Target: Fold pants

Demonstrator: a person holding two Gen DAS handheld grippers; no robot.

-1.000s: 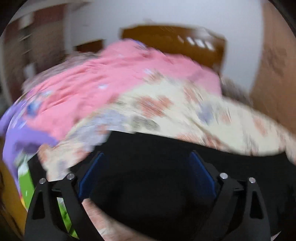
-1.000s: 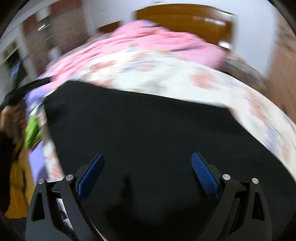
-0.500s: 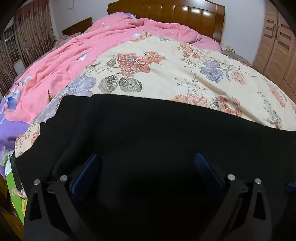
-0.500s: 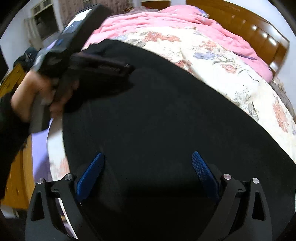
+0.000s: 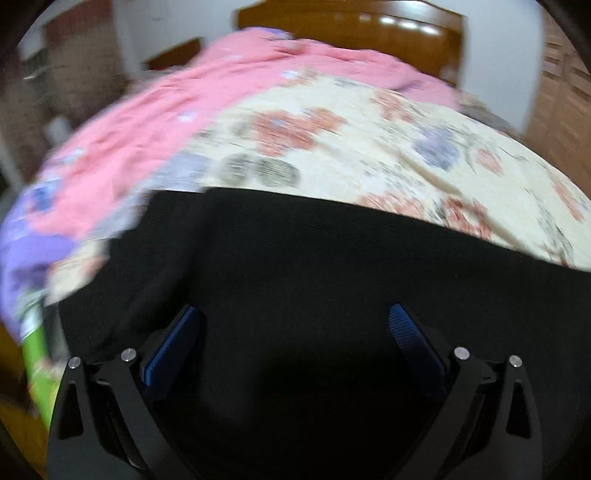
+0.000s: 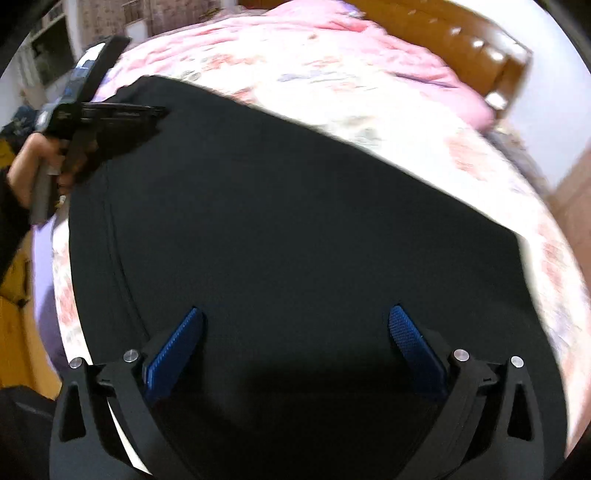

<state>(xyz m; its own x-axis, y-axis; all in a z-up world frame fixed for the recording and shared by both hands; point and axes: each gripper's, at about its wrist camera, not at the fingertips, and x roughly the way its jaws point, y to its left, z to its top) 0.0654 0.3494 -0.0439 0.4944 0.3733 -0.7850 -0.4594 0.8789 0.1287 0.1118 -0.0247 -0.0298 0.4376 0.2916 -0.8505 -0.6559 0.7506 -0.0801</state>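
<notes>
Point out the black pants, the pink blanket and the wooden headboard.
black pants (image 6: 295,221), right wrist view, middle of the fabric.
pink blanket (image 5: 147,140), left wrist view, its left spread.
wooden headboard (image 5: 351,26), left wrist view, centre panel.

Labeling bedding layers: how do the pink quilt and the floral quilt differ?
The pink quilt is mostly plain pink; the floral quilt is cream with red and purple blooms. The pink quilt lies nearer the headboard; the floral quilt touches the black pants. Both cover the bed.
</notes>
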